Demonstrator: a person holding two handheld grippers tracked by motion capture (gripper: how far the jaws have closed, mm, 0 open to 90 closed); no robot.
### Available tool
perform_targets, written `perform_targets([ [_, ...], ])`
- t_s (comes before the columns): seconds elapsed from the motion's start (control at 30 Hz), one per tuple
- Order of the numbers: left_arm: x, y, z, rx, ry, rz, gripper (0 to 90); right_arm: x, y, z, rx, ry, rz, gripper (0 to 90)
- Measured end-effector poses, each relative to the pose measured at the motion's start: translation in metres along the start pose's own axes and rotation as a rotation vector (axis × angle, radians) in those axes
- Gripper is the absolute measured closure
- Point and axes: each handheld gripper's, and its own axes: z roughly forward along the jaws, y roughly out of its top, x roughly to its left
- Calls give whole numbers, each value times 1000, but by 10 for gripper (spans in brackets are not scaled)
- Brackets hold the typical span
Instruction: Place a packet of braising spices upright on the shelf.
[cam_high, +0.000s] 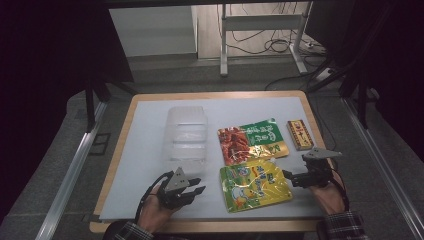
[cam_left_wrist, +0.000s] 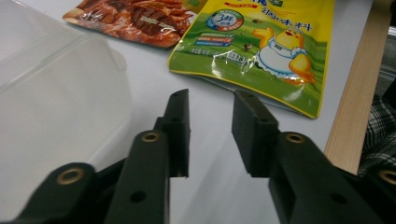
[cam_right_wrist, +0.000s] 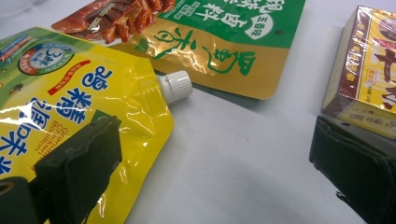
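- Yellow spouted pouch (cam_high: 255, 185) lies flat at lower centre of the high view, white cap (cam_right_wrist: 176, 87) at its right corner, pointing toward the red-green snack bag (cam_high: 252, 140) just above it.
- Right gripper (cam_high: 292, 178) sits at the pouch's right edge, jaws spread wide. In the right gripper view one pad (cam_right_wrist: 77, 161) hangs over the pouch corner below the cap; the other is off toward the small box (cam_right_wrist: 366, 77). Nothing pinched.
- Left gripper (cam_high: 197, 185) at lower left, between the clear plastic container (cam_high: 186, 135) and the pouch. Jaws narrowed but parted, bare table between the pads (cam_left_wrist: 180, 126); empty.
- Judgement: approach step, grasp on the pouch not yet made. Next move likely needs the right jaws lowered over the pouch corner or spout and brought together on it.
- Foil is slick and flat; a corner pinch may slip.
- Room: open white mat (cam_high: 150, 190) at lower left; free strip between pouch and box. Front table edge (cam_high: 210, 226) lies close under both hands; container wall crowds the left gripper's upper side.
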Motion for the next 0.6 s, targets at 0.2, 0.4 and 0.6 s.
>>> perform_targets([
  [0.2,-5,7,11,8,-8,14,869,0,0,0,0,0,-2,22],
  [0.4,-10,13,24,24,-25,26,900,0,0,0,-4,0,-2,22],
  [0.6,-10,17,36,33,-55,35,900,0,0,0,-3,1,-1,22],
])
